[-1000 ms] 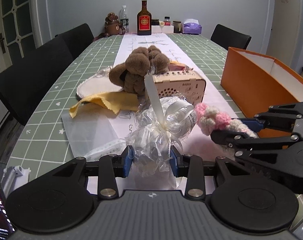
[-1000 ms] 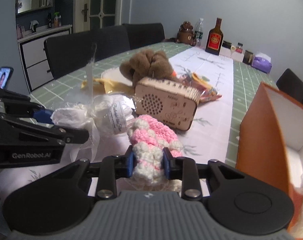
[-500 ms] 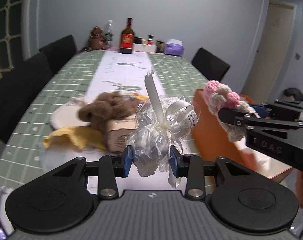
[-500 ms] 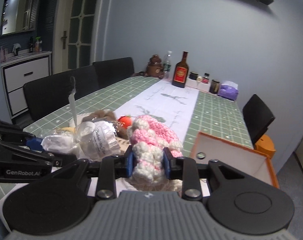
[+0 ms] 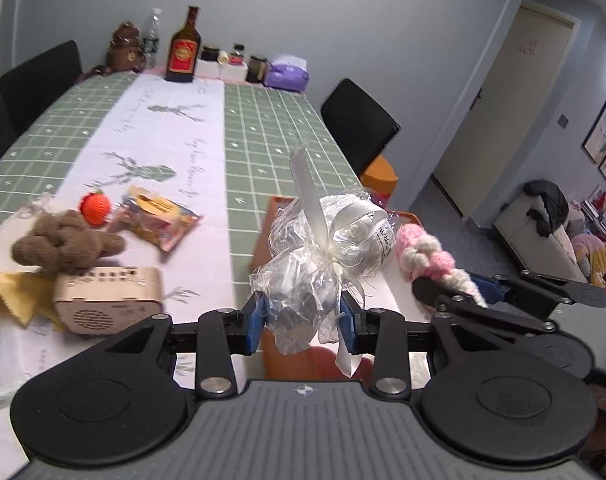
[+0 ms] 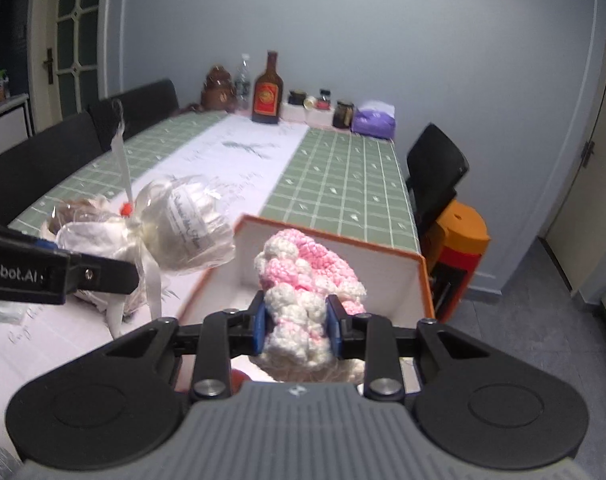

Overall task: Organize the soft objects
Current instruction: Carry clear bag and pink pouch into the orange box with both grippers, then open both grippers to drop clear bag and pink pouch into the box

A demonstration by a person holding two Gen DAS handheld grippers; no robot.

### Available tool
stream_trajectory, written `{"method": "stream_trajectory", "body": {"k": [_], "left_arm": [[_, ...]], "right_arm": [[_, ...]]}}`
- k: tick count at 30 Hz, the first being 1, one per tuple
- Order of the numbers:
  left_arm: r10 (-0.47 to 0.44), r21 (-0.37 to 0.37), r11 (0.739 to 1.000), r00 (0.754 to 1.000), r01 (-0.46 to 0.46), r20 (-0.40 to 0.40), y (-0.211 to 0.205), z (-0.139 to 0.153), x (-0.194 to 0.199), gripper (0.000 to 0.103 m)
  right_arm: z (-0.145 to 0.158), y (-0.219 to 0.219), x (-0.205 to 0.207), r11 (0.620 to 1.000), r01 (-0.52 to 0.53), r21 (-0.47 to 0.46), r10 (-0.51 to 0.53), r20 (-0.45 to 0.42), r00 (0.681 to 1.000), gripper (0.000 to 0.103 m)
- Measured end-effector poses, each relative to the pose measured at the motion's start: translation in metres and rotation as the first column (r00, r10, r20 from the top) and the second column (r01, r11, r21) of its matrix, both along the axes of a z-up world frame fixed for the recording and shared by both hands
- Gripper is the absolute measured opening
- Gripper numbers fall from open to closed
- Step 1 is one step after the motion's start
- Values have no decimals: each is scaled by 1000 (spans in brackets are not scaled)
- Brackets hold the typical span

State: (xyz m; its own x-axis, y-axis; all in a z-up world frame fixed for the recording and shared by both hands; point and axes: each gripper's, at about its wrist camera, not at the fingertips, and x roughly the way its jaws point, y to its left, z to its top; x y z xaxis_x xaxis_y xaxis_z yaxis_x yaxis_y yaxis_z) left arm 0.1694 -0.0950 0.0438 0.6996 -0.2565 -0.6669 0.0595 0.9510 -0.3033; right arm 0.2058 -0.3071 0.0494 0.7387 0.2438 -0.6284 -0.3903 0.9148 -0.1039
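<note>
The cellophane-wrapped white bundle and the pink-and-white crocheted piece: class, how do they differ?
The cellophane-wrapped white bundle is glossy and tied with ribbon; the pink-and-white crocheted piece is bare, knobbly yarn. The left gripper holds the bundle, the right gripper the crochet. Both are held above the orange box.

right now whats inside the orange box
The orange box shows white inner walls and a far corner that look bare. Its floor is mostly hidden behind the pink and white crochet piece held in the right gripper, so its contents cannot be told.
</note>
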Motion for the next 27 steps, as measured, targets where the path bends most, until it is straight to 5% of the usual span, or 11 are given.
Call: {"method": "stream_trajectory", "body": {"k": [6,14,23,27], "left_arm": [[-92,99,990,991,101,-96,-47,-19,23,43],[-135,287,940,975,182,-176,-87,-42,37,43],[-157,303,927,961,223,-227,-93,-56,44,52],[-160,276,937,965,214,-206,-91,-55,46,66]], "right_arm": [[-27,-15,17,997,-10,-80,3,-91,996,30],[-65,-22,32,987,-52,-153,24,-181,983,31],[-76,-21,33,969,-119,-214,72,-215,974,36],[-76,-19,32,958,-147,-247,92,-223,971,46]]}}
